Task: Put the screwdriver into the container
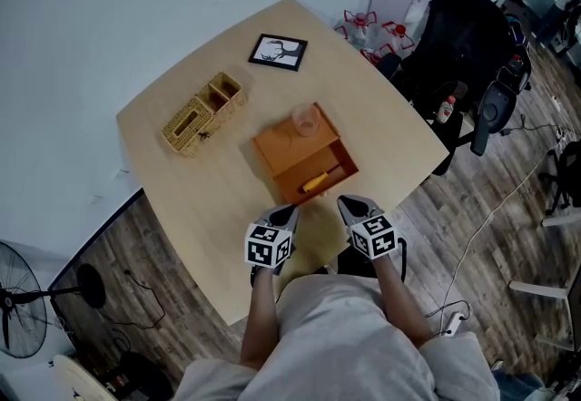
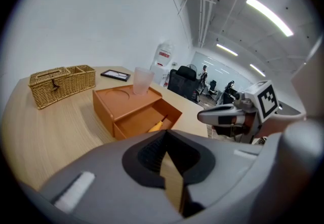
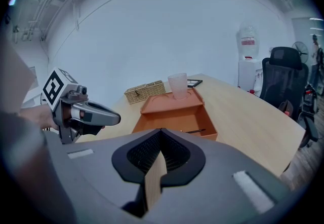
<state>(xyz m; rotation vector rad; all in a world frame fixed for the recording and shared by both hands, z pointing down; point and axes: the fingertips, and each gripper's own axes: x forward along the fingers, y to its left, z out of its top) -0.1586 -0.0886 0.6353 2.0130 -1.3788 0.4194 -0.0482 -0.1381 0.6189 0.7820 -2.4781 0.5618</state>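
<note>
Left gripper (image 1: 287,209) and right gripper (image 1: 349,202), two in all, both clenched on nothing, side by side at near desk (image 1: 182,183) edge, pointing at container (image 1: 289,147). One screwdriver (image 1: 319,180) lying in its open drawer (image 1: 318,163). One cup (image 1: 306,121) on top; one basket (image 1: 204,113), one frame (image 1: 278,52).

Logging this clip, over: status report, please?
Left gripper, right gripper: jaws shut, empty, near table edge. Screwdriver lies in the orange box. Nothing in the way.

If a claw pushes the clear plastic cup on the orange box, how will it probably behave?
The clear plastic cup looks thin and empty, so probably light and easy to squash. It stands upright on the orange box, so a high push would likely tip it.
</note>
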